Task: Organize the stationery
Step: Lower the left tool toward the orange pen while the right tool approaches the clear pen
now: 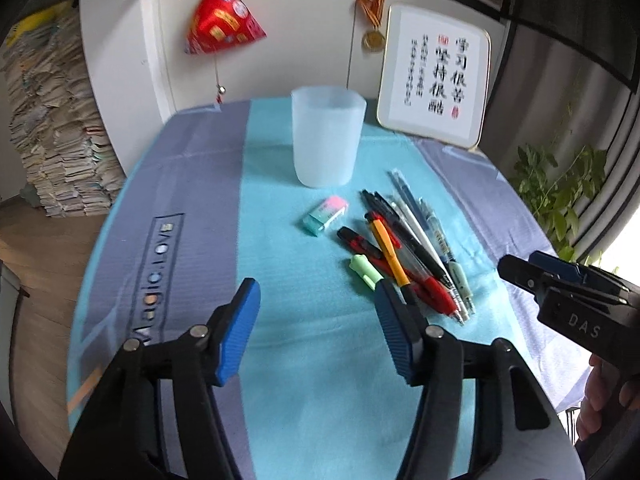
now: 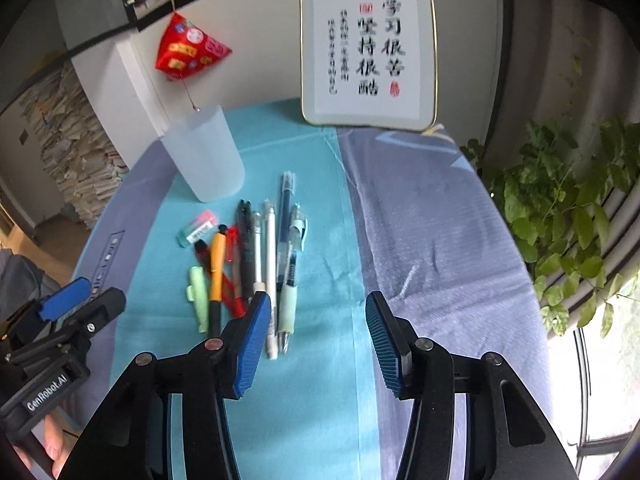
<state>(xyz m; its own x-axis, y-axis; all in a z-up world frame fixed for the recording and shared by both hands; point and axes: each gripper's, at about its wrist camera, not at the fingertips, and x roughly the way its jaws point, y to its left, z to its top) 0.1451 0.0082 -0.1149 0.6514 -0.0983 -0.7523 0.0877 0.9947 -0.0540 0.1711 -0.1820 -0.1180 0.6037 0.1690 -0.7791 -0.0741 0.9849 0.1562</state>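
Note:
A frosted translucent cup (image 1: 326,136) stands upright at the back of the table; it also shows in the right wrist view (image 2: 206,156). A pile of several pens (image 1: 412,252) lies in front of it, also in the right wrist view (image 2: 256,264), with a pink-and-teal eraser (image 1: 325,215) (image 2: 199,228) to their left. My left gripper (image 1: 318,320) is open and empty, hovering just left of the pens. My right gripper (image 2: 316,340) is open and empty, just right of the pens' near ends.
A blue and lilac cloth (image 1: 192,200) covers the table. A framed calligraphy plaque (image 1: 436,76) leans at the back right. A red hanging ornament (image 1: 222,20) and a medal (image 1: 374,40) hang on the wall. A green plant (image 2: 560,208) stands to the right. Paper stacks (image 1: 52,140) stand at left.

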